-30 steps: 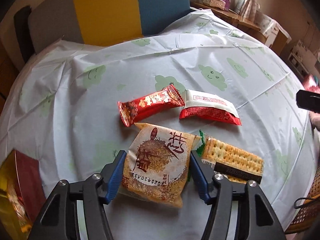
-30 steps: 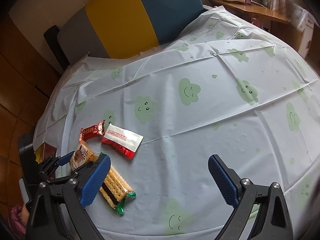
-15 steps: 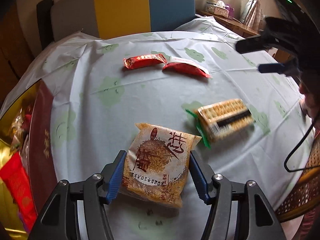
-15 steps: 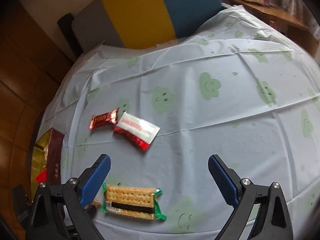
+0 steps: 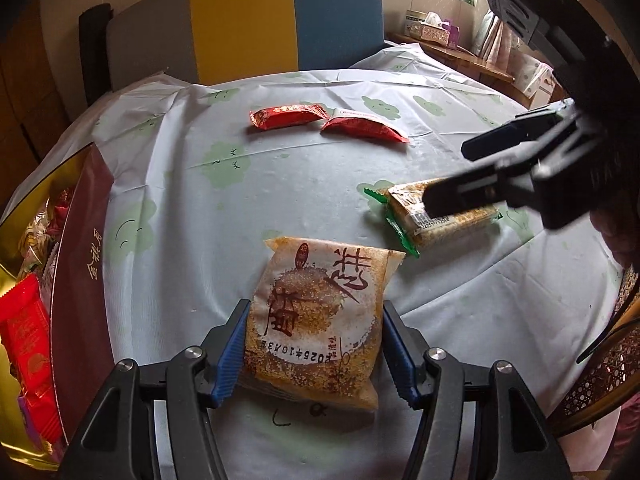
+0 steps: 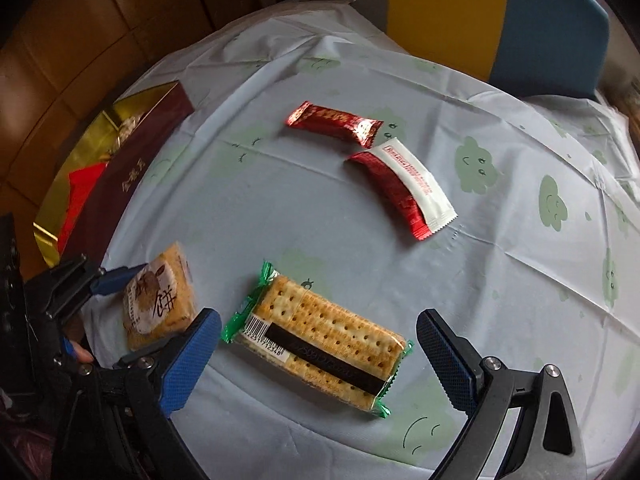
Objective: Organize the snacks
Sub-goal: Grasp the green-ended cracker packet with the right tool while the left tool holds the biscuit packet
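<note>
My left gripper [image 5: 314,350] is shut on a tan sesame-cake packet [image 5: 320,320] and holds it above the table; the packet also shows in the right wrist view [image 6: 158,302]. My right gripper [image 6: 318,352] is open and hovers over a cracker packet with green ends [image 6: 320,338], which lies on the cloth between its fingers; the same packet shows in the left wrist view [image 5: 436,224]. A shiny red bar [image 6: 334,122] and a red-and-white sachet [image 6: 404,186] lie farther back. A maroon and gold box [image 5: 76,248] holding snacks stands at the left.
The round table wears a pale cloth with green clouds [image 6: 520,280]. A yellow and blue chair back [image 5: 280,20] stands behind it. A wicker seat edge [image 5: 600,380] is at the right.
My left gripper has carried the sesame-cake packet back and left, toward the box. My right gripper has dropped lower and closer over the cracker packet, still open.
</note>
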Tool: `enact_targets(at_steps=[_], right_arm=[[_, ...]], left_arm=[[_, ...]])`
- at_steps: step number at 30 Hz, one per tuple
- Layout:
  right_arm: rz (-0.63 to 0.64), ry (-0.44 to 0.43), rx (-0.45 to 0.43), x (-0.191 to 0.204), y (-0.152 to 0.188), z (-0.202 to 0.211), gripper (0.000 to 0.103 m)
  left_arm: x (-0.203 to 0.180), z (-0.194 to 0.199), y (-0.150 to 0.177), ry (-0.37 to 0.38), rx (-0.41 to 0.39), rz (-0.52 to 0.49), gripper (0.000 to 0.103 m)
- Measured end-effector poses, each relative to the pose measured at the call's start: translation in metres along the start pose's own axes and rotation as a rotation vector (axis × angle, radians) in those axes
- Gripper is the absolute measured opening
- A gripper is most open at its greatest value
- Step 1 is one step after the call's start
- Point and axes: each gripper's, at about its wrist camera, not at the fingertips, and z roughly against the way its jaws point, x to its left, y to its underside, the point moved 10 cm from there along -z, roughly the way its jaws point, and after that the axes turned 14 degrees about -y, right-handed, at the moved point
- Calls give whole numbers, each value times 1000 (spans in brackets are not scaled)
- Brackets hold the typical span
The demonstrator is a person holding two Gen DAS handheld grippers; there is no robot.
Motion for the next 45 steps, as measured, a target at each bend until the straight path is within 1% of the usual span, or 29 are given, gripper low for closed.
enact_targets(at_steps=[3, 7, 9, 12, 15, 17, 18, 19, 20, 21, 22, 27, 32, 36, 42, 45], right_arm=[[35, 29, 28, 0, 6, -3, 99], [101, 69, 89, 5, 19, -13, 101], [137, 107, 112, 5, 23, -15, 102], [158, 156, 116, -2, 23, -17, 102], [192, 194, 100, -9, 17, -15, 102], [207, 190, 89, -10, 14, -16, 102], [209, 182, 91, -8, 11, -19, 99], [211, 170, 97, -7, 12, -21, 88], [211, 145, 95, -4, 10, -23, 80], [215, 140, 85, -1, 8, -22, 72], [215, 141, 77, -1, 7, -22, 67], [160, 135, 65, -9, 1, -25, 65], [99, 106, 62, -20, -7, -31, 66], [55, 84, 61, -32, -14, -35, 70], [38, 70, 55, -46, -25, -41, 73], [48, 78, 50, -45, -21, -40, 73]], left_arm=[[0, 1, 1, 18, 1, 1, 62], [1, 0, 2, 34, 0, 0, 62], [1, 0, 1, 34, -4, 2, 62], [1, 1, 2, 31, -11, 2, 62], [1, 1, 2, 28, -16, 5, 62], [1, 2, 2, 23, -21, 7, 62], [1, 2, 2, 20, -22, 7, 63], [1, 2, 2, 18, -23, 7, 62], [1, 2, 2, 16, -23, 9, 62], [1, 3, 2, 16, -23, 11, 62], [1, 3, 2, 15, -24, 13, 62], [1, 4, 2, 11, -25, 18, 63], [1, 4, 2, 10, -27, 21, 62], [1, 4, 2, 12, -28, 24, 62], [1, 4, 3, 12, -28, 26, 62], [2, 4, 3, 14, -27, 30, 62]])
